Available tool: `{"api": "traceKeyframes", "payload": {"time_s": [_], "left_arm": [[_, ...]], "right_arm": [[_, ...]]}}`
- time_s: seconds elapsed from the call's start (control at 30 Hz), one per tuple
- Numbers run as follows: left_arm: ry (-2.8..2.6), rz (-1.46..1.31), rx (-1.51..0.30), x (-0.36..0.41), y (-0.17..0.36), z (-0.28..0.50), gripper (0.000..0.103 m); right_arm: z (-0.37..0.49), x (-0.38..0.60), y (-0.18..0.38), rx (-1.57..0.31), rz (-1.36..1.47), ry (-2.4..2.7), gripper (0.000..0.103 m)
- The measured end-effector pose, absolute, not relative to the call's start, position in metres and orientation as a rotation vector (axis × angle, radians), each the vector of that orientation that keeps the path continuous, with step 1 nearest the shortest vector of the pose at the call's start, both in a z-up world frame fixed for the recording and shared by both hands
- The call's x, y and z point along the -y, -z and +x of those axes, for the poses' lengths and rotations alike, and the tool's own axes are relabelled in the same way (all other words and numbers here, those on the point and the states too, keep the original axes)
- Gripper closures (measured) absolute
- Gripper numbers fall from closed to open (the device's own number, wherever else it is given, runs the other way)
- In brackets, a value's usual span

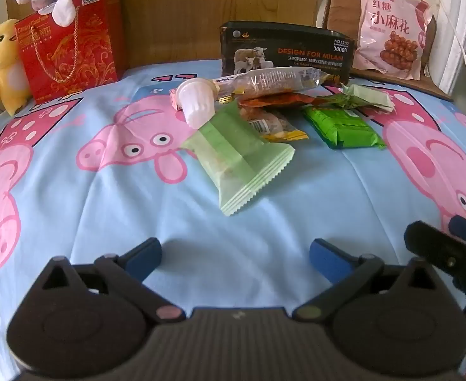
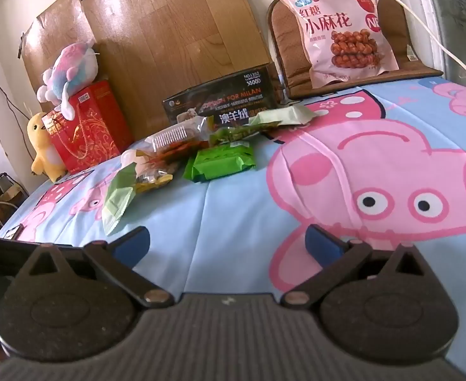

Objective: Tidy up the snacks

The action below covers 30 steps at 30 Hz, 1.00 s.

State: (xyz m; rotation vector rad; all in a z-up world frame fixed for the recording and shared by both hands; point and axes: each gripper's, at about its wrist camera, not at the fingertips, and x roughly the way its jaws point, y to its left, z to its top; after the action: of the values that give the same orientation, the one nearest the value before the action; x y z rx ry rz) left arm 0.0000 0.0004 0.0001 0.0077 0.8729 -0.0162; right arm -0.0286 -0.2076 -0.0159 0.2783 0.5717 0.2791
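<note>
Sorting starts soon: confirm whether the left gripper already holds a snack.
No, the left gripper is open and empty above the bedsheet, short of the pale green packet.

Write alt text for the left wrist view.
The open left gripper hovers empty over a cartoon-pig bedsheet, facing a pile of snack packets led by a pale green packet. A black box stands behind the pile.

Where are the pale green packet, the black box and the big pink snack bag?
pale green packet point(image 1: 239, 158), left wrist view, middle of the wrapper.
black box point(image 1: 283, 49), left wrist view, printed front face.
big pink snack bag point(image 2: 337, 28), right wrist view, centre of the front.
</note>
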Motion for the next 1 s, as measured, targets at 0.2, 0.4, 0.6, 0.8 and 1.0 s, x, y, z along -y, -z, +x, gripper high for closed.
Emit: {"api": "traceKeyframes", "payload": {"time_s": [0.2, 0.4, 0.6, 0.8, 1.0], "left_arm": [[0.012, 0.005, -0.864, -0.001, -0.001, -0.002, 0.0], [-0.006, -0.002, -0.85, 0.001, 0.001, -0.015, 0.0], [-0.007, -0.008, -0.842, 0.0, 0.002, -0.024, 0.0], [-0.008, -0.01, -0.839, 0.0, 0.003, -0.028, 0.0], [-0.009, -0.005, -0.839, 0.001, 0.004, -0.033, 0.0]], "right_arm": [[-0.031, 0.204, 0.017, -0.571, 0.265, -0.272, 0.0], [-0.037, 0.203, 0.014, -0.591, 0.213, -0.248, 0.0], [-0.045, 0.201, 0.013, -0.61, 0.205, -0.244, 0.0], [-0.051, 0.199, 0.009, -0.603, 0.198, -0.232, 0.0], [-0.056, 0.196, 0.005, -0.58, 0.173, -0.234, 0.0]]}}
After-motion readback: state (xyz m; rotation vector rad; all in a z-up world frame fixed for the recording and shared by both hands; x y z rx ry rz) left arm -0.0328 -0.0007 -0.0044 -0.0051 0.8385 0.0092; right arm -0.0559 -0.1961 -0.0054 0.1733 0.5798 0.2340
